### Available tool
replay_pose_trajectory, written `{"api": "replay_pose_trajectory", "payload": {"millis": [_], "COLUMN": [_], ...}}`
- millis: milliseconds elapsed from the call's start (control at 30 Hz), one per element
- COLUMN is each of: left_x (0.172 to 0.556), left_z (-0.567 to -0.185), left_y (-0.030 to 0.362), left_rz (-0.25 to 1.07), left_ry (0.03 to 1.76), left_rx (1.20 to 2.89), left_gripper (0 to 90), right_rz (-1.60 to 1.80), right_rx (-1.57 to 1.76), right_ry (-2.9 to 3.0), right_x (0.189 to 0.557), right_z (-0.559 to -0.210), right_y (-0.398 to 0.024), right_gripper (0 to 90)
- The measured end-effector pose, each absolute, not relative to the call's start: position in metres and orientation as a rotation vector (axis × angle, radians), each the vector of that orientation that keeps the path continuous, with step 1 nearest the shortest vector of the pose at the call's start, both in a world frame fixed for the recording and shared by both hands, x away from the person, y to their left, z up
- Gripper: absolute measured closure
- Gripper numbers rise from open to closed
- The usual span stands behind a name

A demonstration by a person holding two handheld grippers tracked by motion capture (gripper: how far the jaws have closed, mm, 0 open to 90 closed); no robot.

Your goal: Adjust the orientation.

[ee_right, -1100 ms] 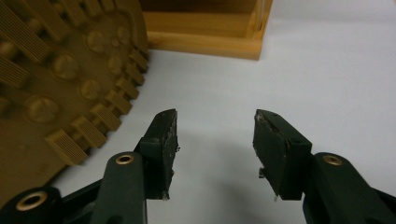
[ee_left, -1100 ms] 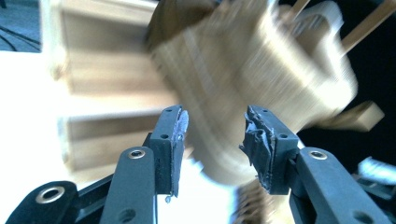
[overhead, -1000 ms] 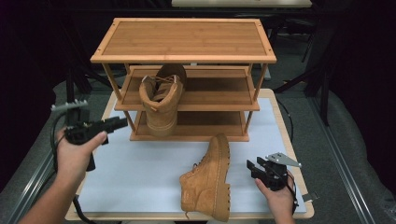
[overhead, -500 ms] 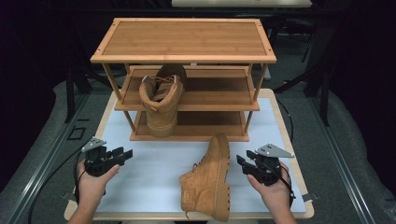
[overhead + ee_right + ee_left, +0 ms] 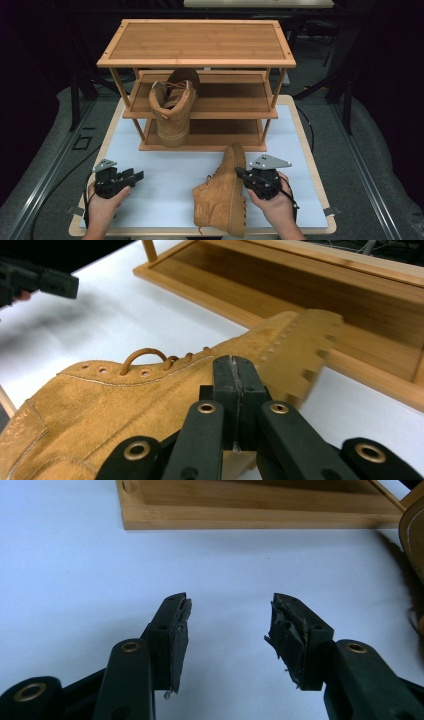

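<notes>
A tan suede boot (image 5: 220,200) lies on its side on the white mat, toe toward the front edge; in the right gripper view this boot (image 5: 100,400) lies just behind the jaws. My right gripper (image 5: 241,173) (image 5: 234,365) is at the boot's shaft, and its jaws have just been closing: the pads now meet with nothing seen between them. A second boot (image 5: 172,107) stands on the middle shelf of the wooden rack (image 5: 195,42). My left gripper (image 5: 136,176) (image 5: 230,607) hovers low over the bare mat, open after its jaws widened, holding nothing.
The white mat (image 5: 165,165) covers a wooden table top. The rack's bottom shelf (image 5: 250,510) (image 5: 300,285) lies just beyond both grippers. The left gripper (image 5: 40,280) shows far off in the right gripper view. Dark floor and metal rails surround the table.
My left hand dropped from beside the rack to low over the mat near the front left. My right gripper moved left to the boot's shaft and closed its jaws.
</notes>
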State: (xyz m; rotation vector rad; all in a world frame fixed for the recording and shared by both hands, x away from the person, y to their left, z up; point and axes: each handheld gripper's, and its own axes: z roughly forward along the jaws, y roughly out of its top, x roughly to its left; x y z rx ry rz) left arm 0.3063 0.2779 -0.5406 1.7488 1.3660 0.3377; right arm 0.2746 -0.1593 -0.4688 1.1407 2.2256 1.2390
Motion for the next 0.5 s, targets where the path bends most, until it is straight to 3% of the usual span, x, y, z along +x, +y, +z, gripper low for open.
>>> {"api": "replay_pose_trajectory", "payload": {"millis": [267,500], "left_x": [0.306,0.306], "left_z": [-0.543,-0.544], "left_y": [0.280,0.278], "left_rz": [0.329,0.326], "left_ry": [1.380,1.377], "left_rx": [1.743,1.751], "left_gripper": [48.2,47.6], "right_rz": [1.221,1.286], "right_rx": [1.147,1.275], "right_ry": [2.229,2.176], "right_x": [0.275,0.273], "right_z": [-0.474,-0.476], "right_y": [-0.162,-0.199], "right_gripper": [90.0,90.0]}}
